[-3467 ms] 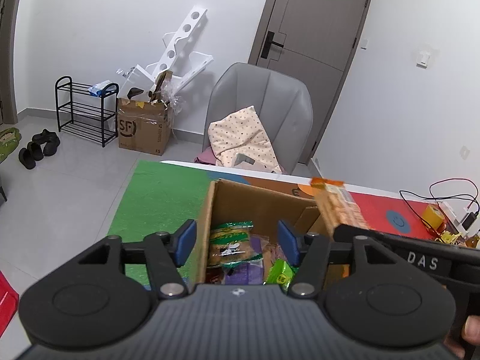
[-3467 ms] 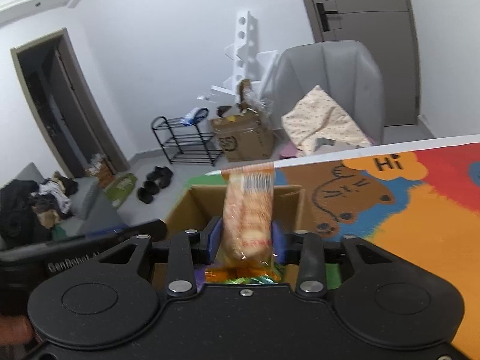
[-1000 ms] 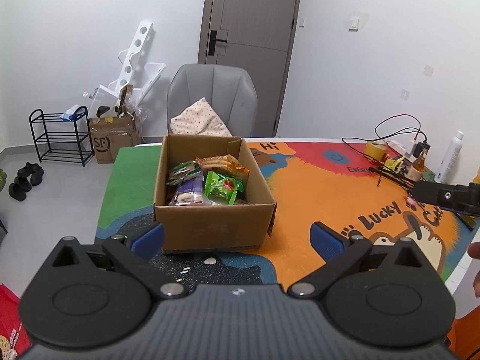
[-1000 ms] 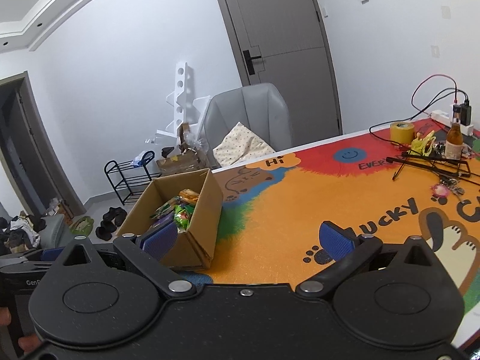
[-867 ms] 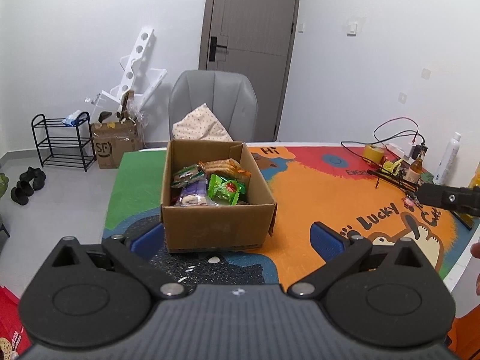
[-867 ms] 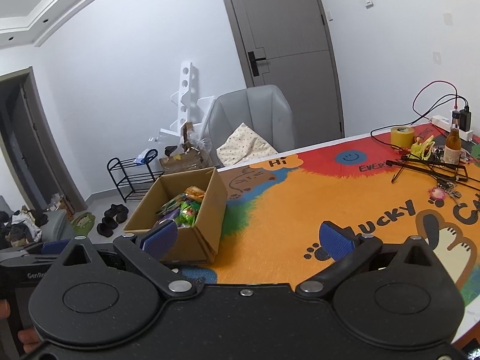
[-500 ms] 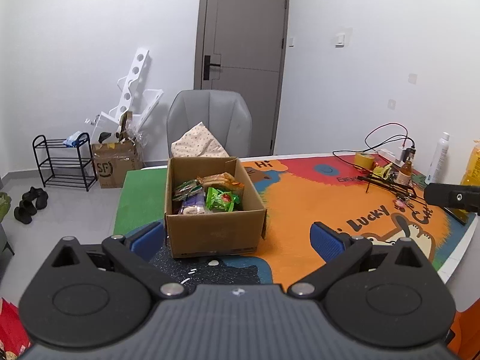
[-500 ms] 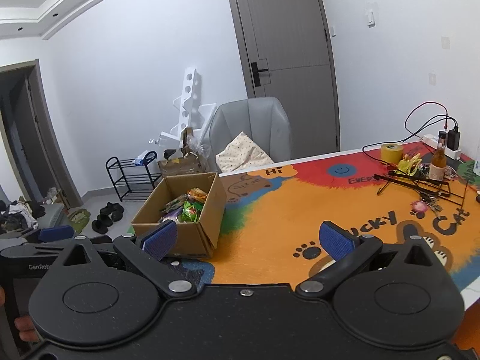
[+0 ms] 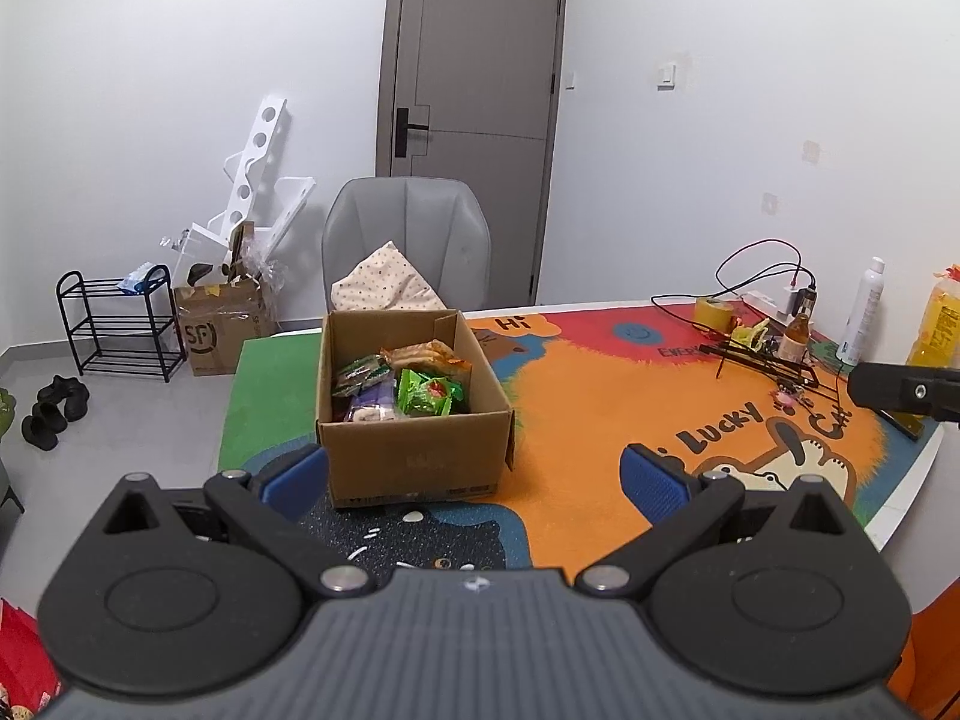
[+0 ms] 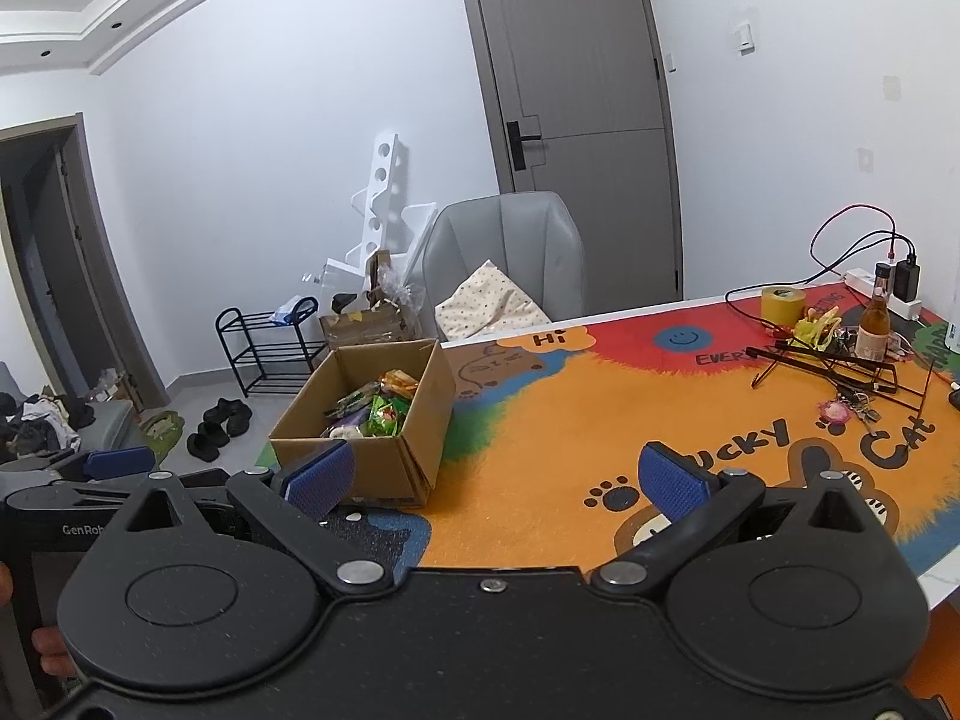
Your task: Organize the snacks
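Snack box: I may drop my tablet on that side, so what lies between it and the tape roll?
Only bare mat between the box and the tape roll, shown best in the right wrist view; the cables and bottle sit beyond the roll.

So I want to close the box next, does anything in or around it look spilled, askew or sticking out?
Nothing has spilled: the snacks lie jumbled but inside the cardboard box, below its rim. The one oddity is the box's near right corner, where a side flap stands slightly away from the wall. The mat around it shows no loose packets.
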Tool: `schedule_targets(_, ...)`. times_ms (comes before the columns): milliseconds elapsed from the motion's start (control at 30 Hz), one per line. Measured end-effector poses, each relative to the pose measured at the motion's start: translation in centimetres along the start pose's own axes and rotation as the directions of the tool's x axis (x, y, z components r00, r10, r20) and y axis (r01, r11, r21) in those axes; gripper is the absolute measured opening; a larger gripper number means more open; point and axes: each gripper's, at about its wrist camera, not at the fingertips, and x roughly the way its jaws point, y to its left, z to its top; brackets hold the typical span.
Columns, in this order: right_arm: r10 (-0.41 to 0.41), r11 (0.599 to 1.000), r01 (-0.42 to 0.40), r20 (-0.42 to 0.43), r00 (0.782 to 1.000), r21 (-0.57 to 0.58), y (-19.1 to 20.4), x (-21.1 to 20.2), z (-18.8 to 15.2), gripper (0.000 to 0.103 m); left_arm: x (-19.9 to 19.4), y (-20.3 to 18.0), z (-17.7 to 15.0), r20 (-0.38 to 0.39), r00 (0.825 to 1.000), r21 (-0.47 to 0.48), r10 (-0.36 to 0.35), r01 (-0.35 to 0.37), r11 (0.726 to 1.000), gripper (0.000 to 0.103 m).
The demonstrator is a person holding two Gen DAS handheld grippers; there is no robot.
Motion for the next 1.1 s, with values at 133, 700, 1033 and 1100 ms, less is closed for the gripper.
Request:
schedule_targets(133, 0.005, 1.0, -0.005, 0.0, 1.0, -0.001, 0.0, -0.13, -0.01, 0.103, 0.0, 0.05, -0.01, 0.001, 1.0, 0.002, 0.004, -0.004, 1.0, 0.103)
schedule_targets(700, 0.001, 1.0, -0.001, -0.005, 1.0, -0.006, 0.21, -0.26, 0.06, 0.103, -0.04, 0.01, -0.08, -0.004, 1.0, 0.002, -0.012, 0.012, 1.0, 0.103)
schedule_targets(1033, -0.001, 1.0, 0.001, -0.009, 1.0, -0.004, 0.32, -0.27, 0.19, 0.103, -0.07, -0.02, -0.03, -0.006, 1.0, 0.001, -0.008, 0.008, 1.0, 0.103)
schedule_targets(1100, -0.001, 1.0, 0.001, -0.009, 1.0, -0.006, 0.28, -0.24, 0.19, 0.103, -0.07, -0.01, -0.03, -0.006, 1.0, 0.0, -0.009, 0.009, 1.0, 0.103)
